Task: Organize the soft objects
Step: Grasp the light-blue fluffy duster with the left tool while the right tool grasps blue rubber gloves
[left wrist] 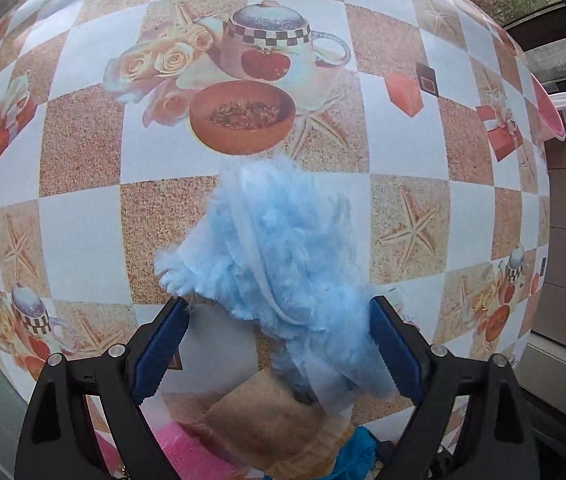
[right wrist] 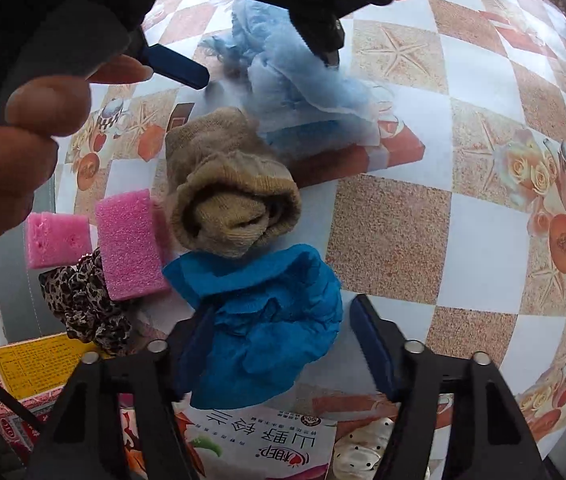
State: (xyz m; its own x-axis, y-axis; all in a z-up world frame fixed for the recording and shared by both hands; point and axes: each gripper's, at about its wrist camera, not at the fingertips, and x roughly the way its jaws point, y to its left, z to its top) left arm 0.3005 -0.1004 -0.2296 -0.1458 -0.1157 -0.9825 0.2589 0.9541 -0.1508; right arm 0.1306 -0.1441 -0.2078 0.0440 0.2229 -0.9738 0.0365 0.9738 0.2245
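A fluffy light-blue cloth [left wrist: 279,256] lies on the patterned tablecloth [left wrist: 83,152]. My left gripper [left wrist: 279,312] is open, its blue-padded fingers on either side of the cloth's near end. The same cloth [right wrist: 295,80] shows in the right wrist view under the left gripper [right wrist: 259,60]. A rolled tan sock [right wrist: 227,192] lies beside it, also seen in the left wrist view [left wrist: 271,420]. My right gripper [right wrist: 279,320] is open around a crumpled deep-blue cloth [right wrist: 267,320]. Two pink sponges [right wrist: 131,244] and a leopard-print scrunchie [right wrist: 83,300] lie to the left.
A printed snack packet [right wrist: 259,444] and a white dotted fabric piece [right wrist: 363,448] lie under the right gripper. A red-and-yellow box [right wrist: 31,368] sits below the table edge at the left. A pink basin [left wrist: 547,108] stands beyond the table's right edge.
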